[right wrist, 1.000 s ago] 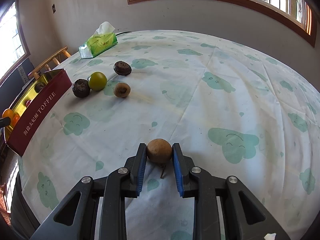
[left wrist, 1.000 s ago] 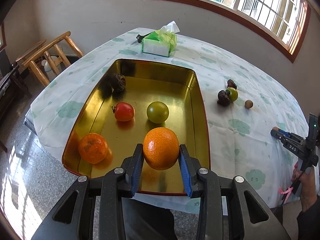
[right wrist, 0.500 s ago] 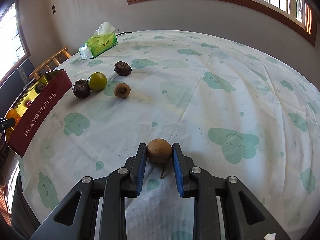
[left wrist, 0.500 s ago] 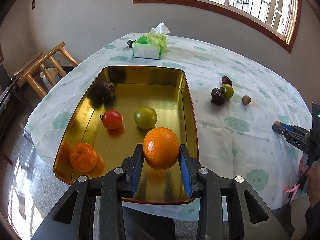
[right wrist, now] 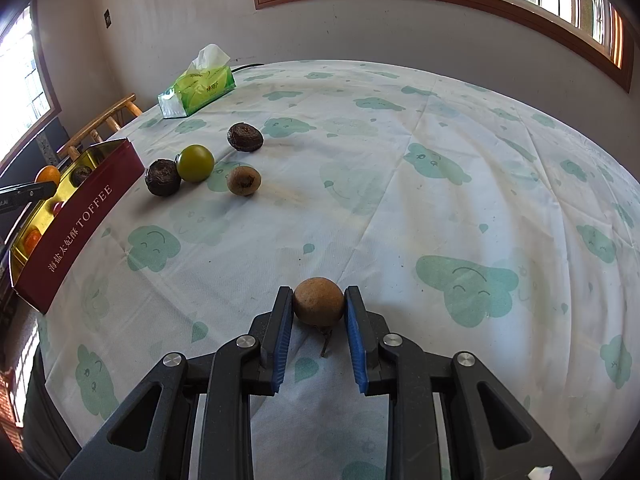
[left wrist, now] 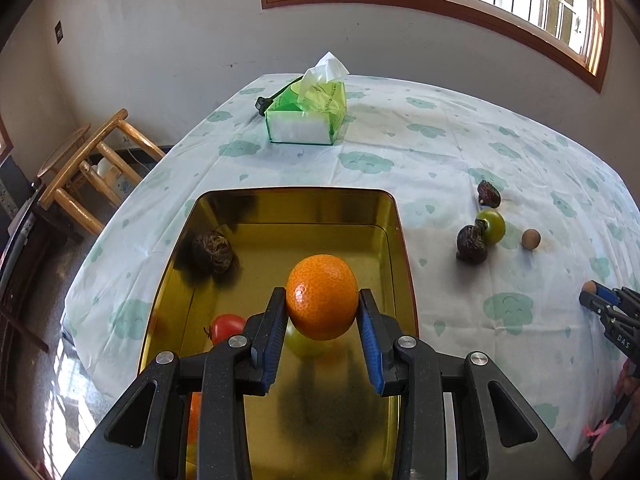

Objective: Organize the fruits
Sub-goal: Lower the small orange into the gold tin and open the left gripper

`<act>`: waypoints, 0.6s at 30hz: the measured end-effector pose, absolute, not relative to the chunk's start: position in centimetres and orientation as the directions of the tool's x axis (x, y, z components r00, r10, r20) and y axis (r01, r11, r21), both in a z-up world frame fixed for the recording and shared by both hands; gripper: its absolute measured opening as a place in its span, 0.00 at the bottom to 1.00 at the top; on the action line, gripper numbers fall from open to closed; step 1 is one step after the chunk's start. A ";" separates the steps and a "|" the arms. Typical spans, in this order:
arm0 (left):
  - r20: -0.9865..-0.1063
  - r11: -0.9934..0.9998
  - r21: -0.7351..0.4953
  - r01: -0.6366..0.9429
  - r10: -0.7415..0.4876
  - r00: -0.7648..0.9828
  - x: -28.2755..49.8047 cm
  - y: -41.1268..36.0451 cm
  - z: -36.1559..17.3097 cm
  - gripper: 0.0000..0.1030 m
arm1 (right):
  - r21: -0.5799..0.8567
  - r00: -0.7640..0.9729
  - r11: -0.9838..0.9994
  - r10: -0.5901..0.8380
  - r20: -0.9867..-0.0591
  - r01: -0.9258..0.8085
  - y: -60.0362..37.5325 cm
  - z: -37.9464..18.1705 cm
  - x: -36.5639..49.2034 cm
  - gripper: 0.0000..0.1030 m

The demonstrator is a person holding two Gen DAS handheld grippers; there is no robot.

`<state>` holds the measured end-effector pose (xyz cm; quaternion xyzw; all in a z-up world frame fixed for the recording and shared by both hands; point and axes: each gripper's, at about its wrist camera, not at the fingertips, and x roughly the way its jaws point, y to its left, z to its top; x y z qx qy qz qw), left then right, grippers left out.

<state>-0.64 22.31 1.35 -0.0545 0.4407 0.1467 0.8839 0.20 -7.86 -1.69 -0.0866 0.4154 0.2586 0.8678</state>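
Sorting is partway: left gripper (left wrist: 322,334) is clamping an orange (left wrist: 322,297) over the gold tin (left wrist: 404,240), already holding several fruits; right gripper (right wrist: 319,330) is gripping a brown fruit (right wrist: 319,301) near the table (right wrist: 400,200) edge, four fruits (right wrist: 196,163) waiting right of the tin

Your left gripper (left wrist: 322,334) has matt black plastic arms and ribbed blue pads, clamped on a glossy, dimpled orange (left wrist: 322,297). Below it the gold metal tin (left wrist: 404,248) shines like a mirror. You see a rough, matt brown longan (right wrist: 319,301) held between your right gripper (right wrist: 319,322) pads, over creased printed cloth (right wrist: 400,208). A varnished wooden chair (left wrist: 88,168) stands beyond the table's left edge.
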 end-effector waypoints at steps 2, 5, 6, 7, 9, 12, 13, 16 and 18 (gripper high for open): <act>-0.804 0.951 0.054 -0.304 0.222 0.552 0.6 22.5 1.1 0.35 | 0.063 0.522 0.851 0.376 -0.766 -0.521 -7.9 -1.7 0.2 0.23; -0.816 0.949 0.090 -0.302 0.244 0.523 2.1 22.7 0.6 0.35 | 0.064 0.521 0.851 0.377 -0.766 -0.521 -7.9 -1.7 0.2 0.23; -0.818 0.948 0.101 -0.300 0.251 0.518 2.5 22.8 0.5 0.35 | 0.066 0.521 0.851 0.378 -0.766 -0.521 -7.9 -1.7 0.2 0.23; -0.818 0.947 0.115 -0.299 0.261 0.513 2.9 22.8 0.3 0.35 | 0.064 0.521 0.851 0.377 -0.766 -0.521 -7.9 -1.7 0.2 0.23; -0.817 0.944 0.142 -0.299 0.282 0.502 3.5 22.9 0.0 0.35 | 0.065 0.521 0.851 0.377 -0.766 -0.521 -7.9 -1.7 0.2 0.23; -0.823 0.941 0.153 -0.301 0.290 0.488 4.2 23.4 -0.4 0.35 | 0.065 0.521 0.851 0.377 -0.766 -0.521 -8.0 -1.7 0.2 0.23; -0.824 0.939 0.159 -0.304 0.296 0.483 4.4 23.5 -0.6 0.35 | 0.066 0.520 0.851 0.378 -0.766 -0.521 -7.9 -1.7 0.2 0.23; -0.830 0.936 0.165 -0.310 0.302 0.470 4.8 23.9 -1.0 0.35 | 0.065 0.521 0.851 0.377 -0.766 -0.521 -7.9 -1.7 0.2 0.23; -0.831 0.931 0.179 -0.318 0.316 0.458 5.2 24.1 -1.2 0.35 | 0.064 0.521 0.851 0.377 -0.766 -0.520 -7.9 -1.7 0.2 0.23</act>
